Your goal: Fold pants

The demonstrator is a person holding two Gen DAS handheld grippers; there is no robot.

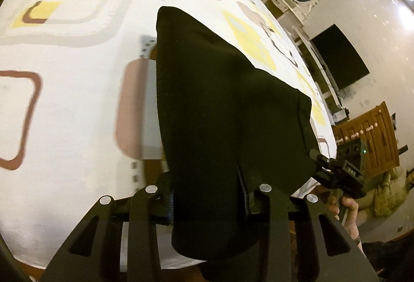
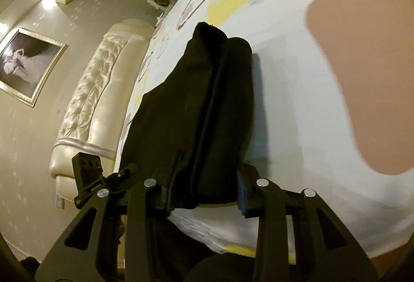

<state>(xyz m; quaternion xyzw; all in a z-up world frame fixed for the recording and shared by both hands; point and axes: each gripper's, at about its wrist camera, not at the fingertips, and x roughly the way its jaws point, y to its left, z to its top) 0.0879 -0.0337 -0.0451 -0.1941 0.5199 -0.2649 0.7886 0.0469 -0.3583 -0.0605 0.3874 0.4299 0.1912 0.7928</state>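
one pants [image 1: 220, 106], two grippers [image 1: 207, 194], one bed [image 1: 77, 113]

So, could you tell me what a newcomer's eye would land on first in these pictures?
The black pants, bunched in the centre of both views, each end clamped in a gripper: the left gripper and the right gripper. Beneath lies a white bedspread with yellow and brown shapes, and a cream tufted headboard stands at left in the right wrist view.

We see the white bedsheet with yellow and brown squares [image 1: 77, 106] lying bare and wide around the black fabric pants [image 1: 220, 106]. A cream tufted headboard [image 2: 95, 90] bounds one side, a dark wall-mounted screen [image 1: 339, 56] stands beyond another.
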